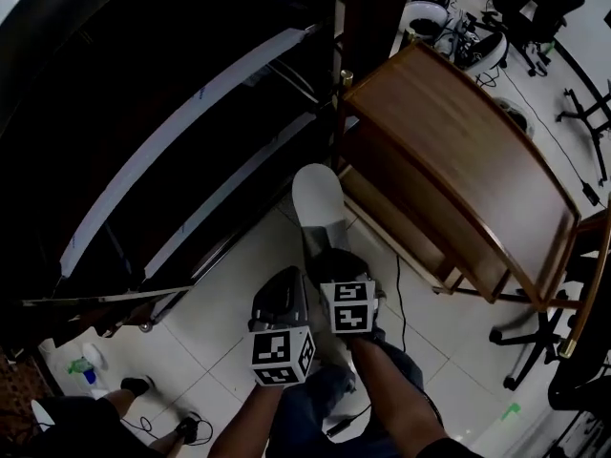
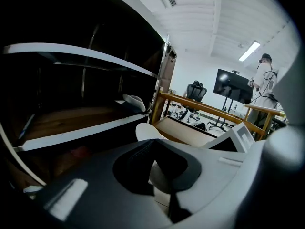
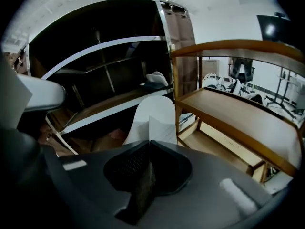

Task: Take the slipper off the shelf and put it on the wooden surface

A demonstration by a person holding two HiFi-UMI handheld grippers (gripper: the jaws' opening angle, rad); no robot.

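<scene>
Already off the dark shelf (image 1: 143,141), with the left tool (image 2: 167,187) clenched on nothing beside it, the white slipper (image 1: 320,198) hangs over the floor, grasped at its near end by the right tool (image 3: 145,173), so the carry is in hand and next calls for a swing right onto the wooden counter (image 1: 458,151)

Grey left gripper (image 2: 159,171) and right gripper (image 3: 145,175) carry black-and-white marker cubes (image 1: 283,355).
</scene>
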